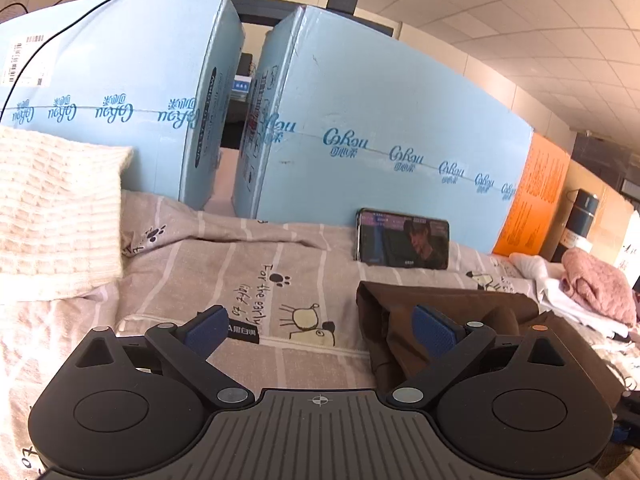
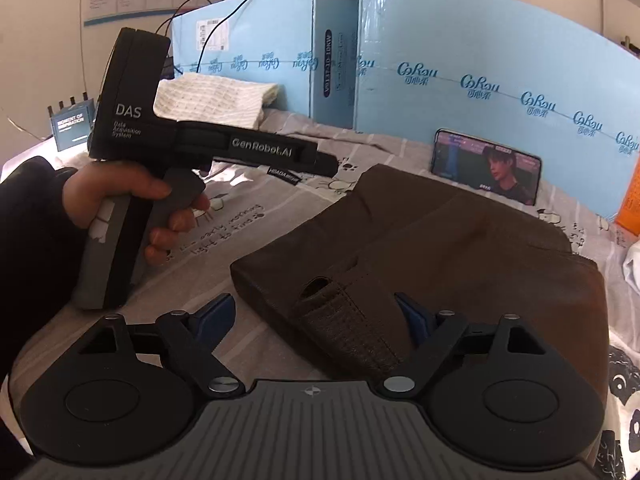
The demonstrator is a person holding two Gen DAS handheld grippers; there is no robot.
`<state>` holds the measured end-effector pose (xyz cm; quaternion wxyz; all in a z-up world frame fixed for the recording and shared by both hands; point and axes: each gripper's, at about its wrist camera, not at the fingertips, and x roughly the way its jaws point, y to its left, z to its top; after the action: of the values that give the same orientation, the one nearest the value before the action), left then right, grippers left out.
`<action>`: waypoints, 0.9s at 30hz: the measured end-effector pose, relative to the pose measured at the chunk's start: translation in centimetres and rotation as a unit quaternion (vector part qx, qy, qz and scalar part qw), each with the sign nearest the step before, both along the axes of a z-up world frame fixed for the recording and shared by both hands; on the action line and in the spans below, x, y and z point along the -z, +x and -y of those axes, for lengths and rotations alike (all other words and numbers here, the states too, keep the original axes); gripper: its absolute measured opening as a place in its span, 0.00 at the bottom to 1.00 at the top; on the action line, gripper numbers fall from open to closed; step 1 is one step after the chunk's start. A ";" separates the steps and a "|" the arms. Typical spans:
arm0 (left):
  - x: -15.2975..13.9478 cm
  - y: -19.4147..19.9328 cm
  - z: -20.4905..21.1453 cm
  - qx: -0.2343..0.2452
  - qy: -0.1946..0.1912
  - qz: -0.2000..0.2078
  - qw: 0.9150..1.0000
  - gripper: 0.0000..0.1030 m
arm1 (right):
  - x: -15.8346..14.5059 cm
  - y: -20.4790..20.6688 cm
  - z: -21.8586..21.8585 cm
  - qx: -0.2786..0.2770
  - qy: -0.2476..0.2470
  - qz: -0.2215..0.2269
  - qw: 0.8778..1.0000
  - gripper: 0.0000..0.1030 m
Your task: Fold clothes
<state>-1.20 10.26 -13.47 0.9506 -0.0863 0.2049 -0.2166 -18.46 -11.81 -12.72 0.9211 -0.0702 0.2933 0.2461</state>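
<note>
A folded dark brown garment lies on the patterned grey bedsheet; in the left wrist view it sits at the right. My left gripper is open and empty above the sheet, left of the garment; its right finger overlaps the garment's edge in the image. It also shows in the right wrist view, held by a hand, level above the sheet. My right gripper is open, its fingers on either side of the garment's near corner and waistband.
Large light-blue cardboard boxes wall the far side. A phone playing video leans on them. A folded cream knit lies at left, pink and white clothes at right, with an orange box and a dark bottle.
</note>
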 end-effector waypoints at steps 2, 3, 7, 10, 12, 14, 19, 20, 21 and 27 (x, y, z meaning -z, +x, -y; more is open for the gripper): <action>-0.3 -0.4 -0.4 0.013 -0.032 0.023 0.999 0.97 | 0.0 0.3 0.5 -0.015 0.018 -0.016 1.000 0.83; -0.5 -0.6 -0.6 0.021 -0.048 0.035 0.998 0.97 | -0.5 0.6 1.3 -0.022 0.044 -0.021 0.999 0.83; -1.1 -0.5 -1.3 0.086 -0.141 0.026 0.986 0.97 | -3.0 1.7 6.2 -0.040 0.172 -0.034 0.984 0.84; -1.5 0.5 -0.8 0.130 -0.207 -0.047 0.969 0.97 | -3.8 2.7 9.8 0.006 0.203 -0.013 0.979 0.87; -1.4 0.8 0.6 0.174 -0.229 -0.093 0.953 0.97 | -3.4 3.7 12.1 0.058 0.213 -0.017 0.975 0.86; -1.2 1.0 2.1 0.177 -0.215 -0.128 0.952 0.97 | -2.4 4.4 14.0 0.075 0.246 -0.037 0.966 0.86; 0.0 1.5 5.0 0.160 -0.155 -0.189 0.956 0.97 | -0.2 5.6 16.5 0.079 0.326 -0.085 0.938 0.87; 0.2 1.5 5.5 0.158 -0.141 -0.199 0.957 0.97 | -0.1 5.4 16.9 0.079 0.334 -0.089 0.935 0.87; 0.4 1.5 5.9 0.157 -0.124 -0.202 0.959 0.97 | 0.1 5.3 17.3 0.079 0.342 -0.093 0.932 0.87; 1.2 -0.1 8.3 0.189 -0.018 -0.158 0.969 0.97 | 0.5 5.1 18.0 0.090 0.357 -0.107 0.924 0.87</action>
<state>-1.34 1.93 -14.63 0.8463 -0.0964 0.3616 -0.3791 -13.33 -29.77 -13.22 0.8666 0.3166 0.2878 0.2569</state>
